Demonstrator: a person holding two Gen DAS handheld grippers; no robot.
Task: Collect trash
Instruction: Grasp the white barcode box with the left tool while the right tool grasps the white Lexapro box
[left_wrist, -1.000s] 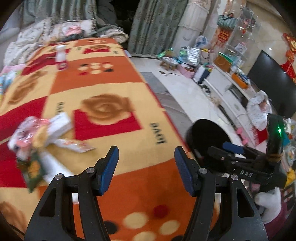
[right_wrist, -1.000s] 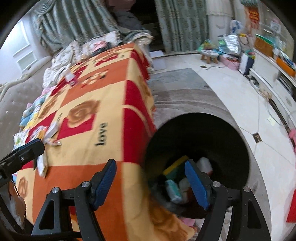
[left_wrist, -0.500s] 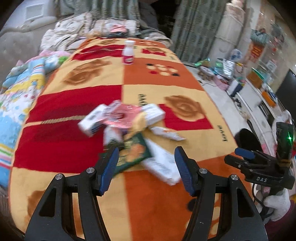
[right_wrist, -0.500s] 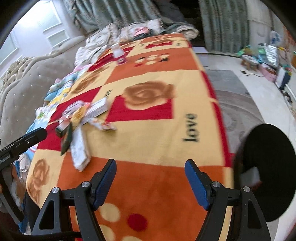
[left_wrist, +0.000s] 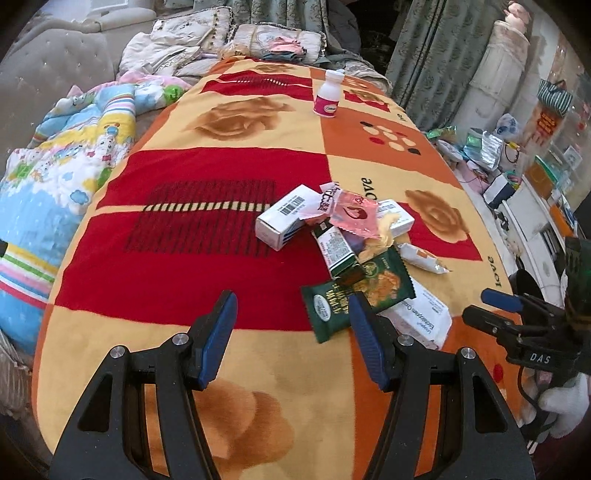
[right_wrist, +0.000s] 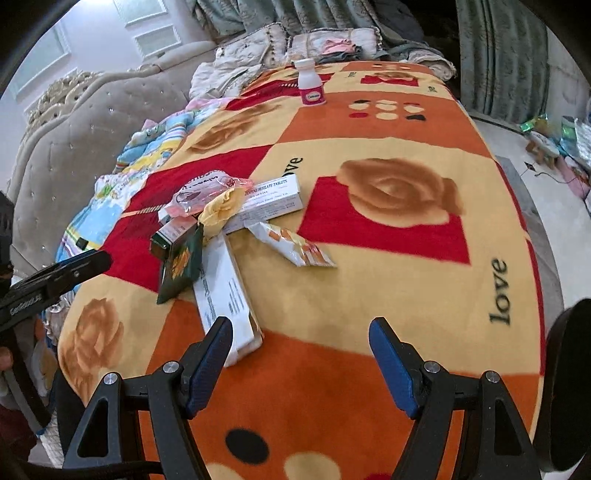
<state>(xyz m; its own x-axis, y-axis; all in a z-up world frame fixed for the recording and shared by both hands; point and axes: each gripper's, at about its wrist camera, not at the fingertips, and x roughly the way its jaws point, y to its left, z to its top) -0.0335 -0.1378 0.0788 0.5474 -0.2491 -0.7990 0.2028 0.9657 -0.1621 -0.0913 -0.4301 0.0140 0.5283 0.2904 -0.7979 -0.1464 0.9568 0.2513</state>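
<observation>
- blanket (left_wrist: 207, 251): red, orange, yellow squares, brown roses
- snack packet (left_wrist: 384, 284): dark green
- bottle (left_wrist: 328, 94): white, pink label
- wrapper (left_wrist: 356, 216): pink

I'm looking into a lived-in home living room: a tufted sofa (right_wrist: 92, 122) at ten o'clock, heaped with cushions (left_wrist: 192, 40) and a child's quilt (left_wrist: 66, 155). Green curtains (left_wrist: 436, 55) hang at one o'clock, and a cluttered TV cabinet (left_wrist: 535, 206) lines the three o'clock wall.

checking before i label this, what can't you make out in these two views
- Bin: right wrist view, cut off by the frame edge; contents unseen.
- Long white box: right wrist view, near end behind the finger.
- Green snack packet: left wrist view, corner behind a finger.
- Bottle: label too small in both views.
</observation>
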